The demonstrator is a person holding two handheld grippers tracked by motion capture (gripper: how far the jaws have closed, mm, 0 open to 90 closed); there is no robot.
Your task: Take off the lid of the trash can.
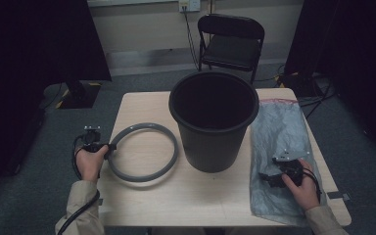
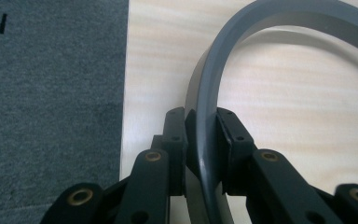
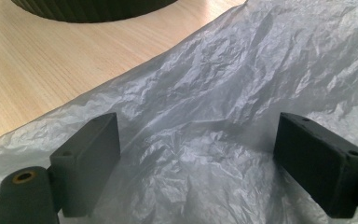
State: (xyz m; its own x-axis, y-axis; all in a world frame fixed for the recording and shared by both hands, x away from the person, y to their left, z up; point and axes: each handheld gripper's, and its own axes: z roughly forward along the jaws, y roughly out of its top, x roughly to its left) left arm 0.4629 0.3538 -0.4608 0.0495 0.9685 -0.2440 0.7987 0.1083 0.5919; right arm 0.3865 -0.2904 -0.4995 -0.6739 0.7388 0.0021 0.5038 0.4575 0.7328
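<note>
high view: the bin [image 1: 213,120] stands upright at table centre, mouth open to the ceiling. the ring [image 1: 143,152] lies flat at the bin's 9 o'clock, just beside its wall. the left gripper [image 1: 106,148] holds the ring at the ring's own 9 o'clock, at the table's left edge. the bag [image 1: 280,156] lies flat at the bin's 3 o'clock, its long axis running from 12 to 6, red-edged end at 12. the right gripper [image 1: 269,178] sits over the bag's lower half, pointing toward 9 o'clock. each hand is nearer its own thing; the bin lies between them.

left gripper view: the jaws are clamped on the ring's band [image 2: 209,140], one pad on each face; the band arcs off toward 1 o'clock over the table [image 2: 158,60], so the ring's open middle lies to the right of the grip.

right gripper view: the right gripper [image 3: 198,158] has its jaws spread wide, pads apart, with crumpled bag film [image 3: 242,93] between and beyond them but not pinched. the bin's base [image 3: 93,9] shows at 11 o'clock. judged, the next move is a pinch straight down on the film.
</note>
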